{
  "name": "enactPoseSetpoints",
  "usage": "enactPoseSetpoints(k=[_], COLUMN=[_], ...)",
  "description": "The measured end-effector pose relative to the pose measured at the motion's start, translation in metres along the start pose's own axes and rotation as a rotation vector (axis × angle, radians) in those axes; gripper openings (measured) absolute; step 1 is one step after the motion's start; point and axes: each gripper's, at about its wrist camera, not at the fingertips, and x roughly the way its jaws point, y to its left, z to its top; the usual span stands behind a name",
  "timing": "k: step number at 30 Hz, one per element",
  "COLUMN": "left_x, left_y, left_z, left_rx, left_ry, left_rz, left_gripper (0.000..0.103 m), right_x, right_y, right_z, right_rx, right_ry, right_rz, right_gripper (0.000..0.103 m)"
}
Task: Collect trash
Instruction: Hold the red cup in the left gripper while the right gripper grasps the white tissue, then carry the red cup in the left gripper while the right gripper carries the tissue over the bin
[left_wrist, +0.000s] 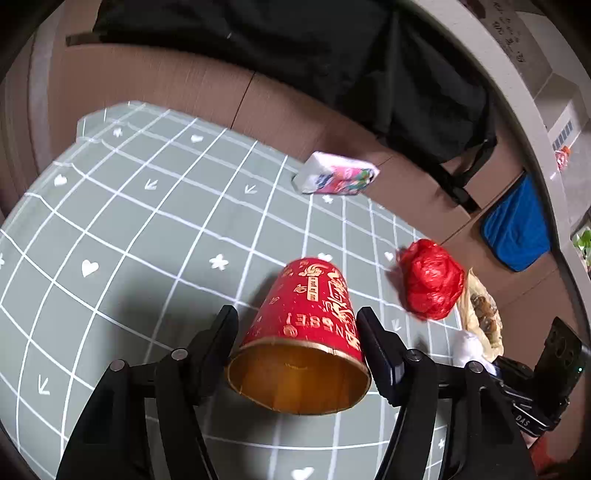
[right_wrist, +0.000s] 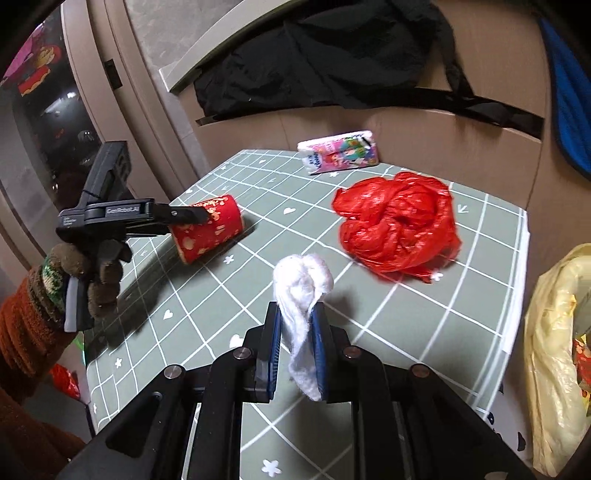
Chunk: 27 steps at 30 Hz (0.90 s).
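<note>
Straddled by the left gripper, fingers apart, the red cup lies mouth-first; white tissue is clamped by the right gripper.

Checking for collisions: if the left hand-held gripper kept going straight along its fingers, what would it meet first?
The red paper cup, lying on its side between the open fingers of the left hand-held gripper. Past it, probably the gridded tablecloth; depth is unclear.

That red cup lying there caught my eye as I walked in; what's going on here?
A person is clearing trash with two handheld grippers. The left gripper straddles the tipped red paper cup; whether it grips yet is unclear. The right gripper pinches a white tissue wad. A crumpled red plastic bag lies on the mat.
</note>
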Motion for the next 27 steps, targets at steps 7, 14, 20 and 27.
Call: enactPoseSetpoints(k=[7,14,20,27], left_x=[-0.029,-0.058,-0.071,-0.060], left_y=[-0.073,-0.168,-0.239,-0.306], left_z=[-0.008,-0.001,0.004,0.003], left_rx=[0.149,0.286,0.347,0.402], left_ry=[-0.173,-0.362,-0.474,-0.488], left_rz=[0.110,0.097,-0.001,-0.124], left_gripper=[0.065,0.065,0.065,0.065], right_x=[-0.017,-0.061,-0.124,-0.194], right_y=[-0.014,-0.023,-0.037,-0.069], right_z=[0.002,0.021,0.050,0.064], right_rx=[0.019,-0.003,-0.043,-0.039], right_ry=[-0.045,-0.151,-0.290,-0.411], right_rz=[-0.021,-0.067,-0.147,-0.281], right_gripper=[0.016,0.016,0.016,0.016])
